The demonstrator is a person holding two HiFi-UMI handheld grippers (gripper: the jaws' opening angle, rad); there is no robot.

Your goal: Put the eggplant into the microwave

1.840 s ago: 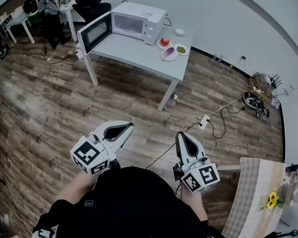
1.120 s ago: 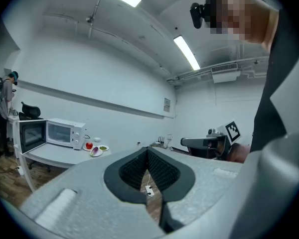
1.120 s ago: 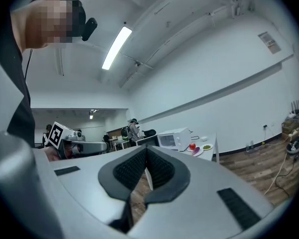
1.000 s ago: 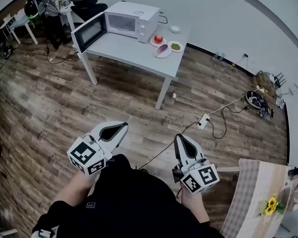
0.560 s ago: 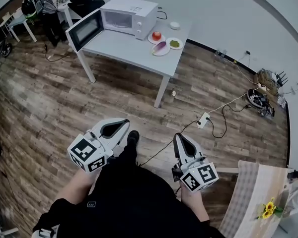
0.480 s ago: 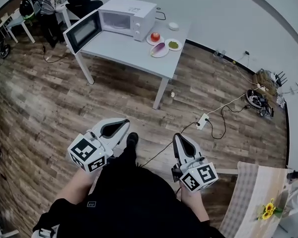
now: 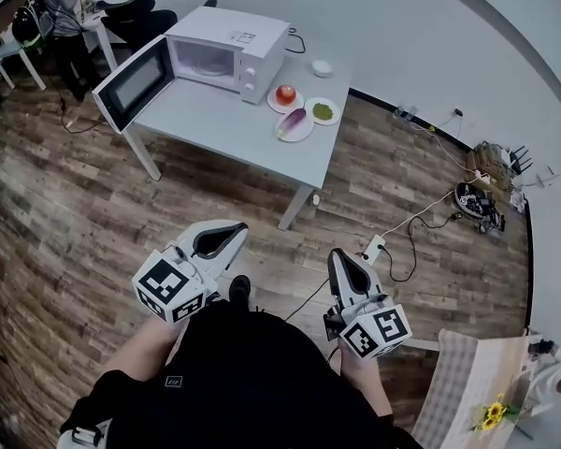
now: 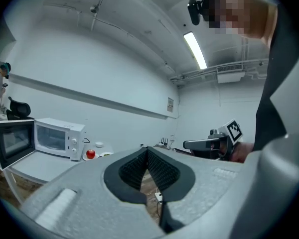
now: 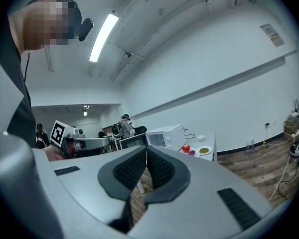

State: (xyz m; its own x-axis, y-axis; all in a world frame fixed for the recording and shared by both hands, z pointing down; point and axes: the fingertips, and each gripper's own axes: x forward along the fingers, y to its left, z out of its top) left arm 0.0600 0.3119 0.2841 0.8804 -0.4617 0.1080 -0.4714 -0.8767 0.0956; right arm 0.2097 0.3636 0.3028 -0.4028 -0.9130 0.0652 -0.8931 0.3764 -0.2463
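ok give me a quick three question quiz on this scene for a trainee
1. True or false: the microwave has its door open.
2. Where is the eggplant? A inside the microwave; B on a plate on the table; C between a gripper's fingers.
3. Fill in: the left gripper and the right gripper each have their fingers ___, with nothing between them.

Key: 1 true; 2 B; 3 shut
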